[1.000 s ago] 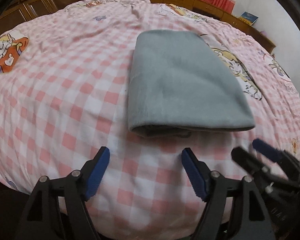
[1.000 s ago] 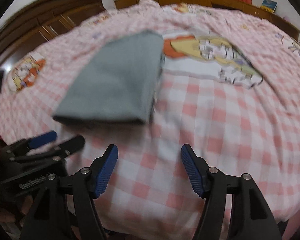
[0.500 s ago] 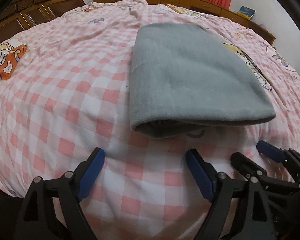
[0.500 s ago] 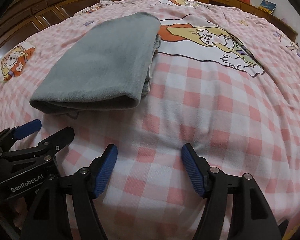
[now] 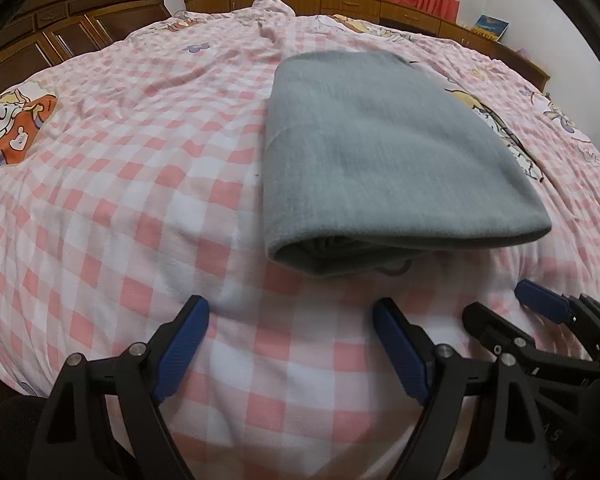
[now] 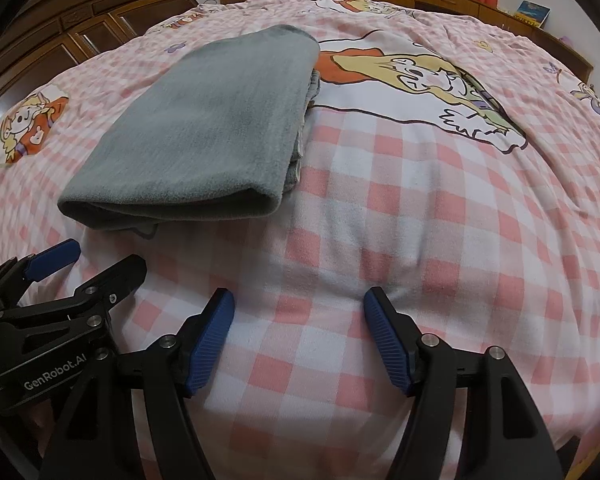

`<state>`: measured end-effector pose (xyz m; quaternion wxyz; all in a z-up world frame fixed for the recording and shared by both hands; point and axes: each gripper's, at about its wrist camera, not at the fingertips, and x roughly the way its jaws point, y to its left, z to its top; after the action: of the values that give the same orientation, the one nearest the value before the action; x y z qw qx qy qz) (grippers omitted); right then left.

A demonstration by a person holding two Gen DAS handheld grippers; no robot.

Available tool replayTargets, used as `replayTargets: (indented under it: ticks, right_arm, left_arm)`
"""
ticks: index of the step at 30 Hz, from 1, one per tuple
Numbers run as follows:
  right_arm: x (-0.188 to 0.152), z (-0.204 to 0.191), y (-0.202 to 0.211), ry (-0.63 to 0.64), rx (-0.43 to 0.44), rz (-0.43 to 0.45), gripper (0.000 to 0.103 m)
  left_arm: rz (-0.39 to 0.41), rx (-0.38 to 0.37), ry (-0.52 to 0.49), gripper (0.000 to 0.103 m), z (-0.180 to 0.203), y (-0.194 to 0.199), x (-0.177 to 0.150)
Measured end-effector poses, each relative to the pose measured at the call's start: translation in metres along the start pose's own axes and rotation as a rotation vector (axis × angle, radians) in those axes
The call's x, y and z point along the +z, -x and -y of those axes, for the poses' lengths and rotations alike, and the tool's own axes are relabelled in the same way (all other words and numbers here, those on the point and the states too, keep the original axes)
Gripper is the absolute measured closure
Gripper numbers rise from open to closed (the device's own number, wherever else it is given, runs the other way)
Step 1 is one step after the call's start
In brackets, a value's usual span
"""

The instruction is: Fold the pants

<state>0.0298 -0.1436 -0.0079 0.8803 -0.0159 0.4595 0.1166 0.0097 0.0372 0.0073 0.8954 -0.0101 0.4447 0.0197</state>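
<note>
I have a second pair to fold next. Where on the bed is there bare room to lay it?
Right of the folded grey pants, the checked bedspread lies bare, over the cartoon print. Left of the pants is another bare stretch. The near edge is crowded: the left hand-held gripper and right hand-held gripper hover there, both open.

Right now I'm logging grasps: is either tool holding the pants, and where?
Nothing is held. Left tool and right tool are open, short of the folded pants.

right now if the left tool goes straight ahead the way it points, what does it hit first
Most likely the near rolled edge of the folded grey fleece pants, just ahead of the open left tool. Only bare pink-and-white checked bedsheet lies between them; depth is hard to judge, so it might graze the sheet first.
</note>
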Motion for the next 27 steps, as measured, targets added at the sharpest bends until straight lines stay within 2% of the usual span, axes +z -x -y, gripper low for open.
replayTargets:
  ticks: [27]
  right_arm:
    - [-0.0003, 0.0011, -0.0001, 0.003, -0.001, 0.005, 0.034]
  left_arm:
    - [0.016, 0.021, -0.011, 0.017, 0.0051, 0.0015, -0.0036]
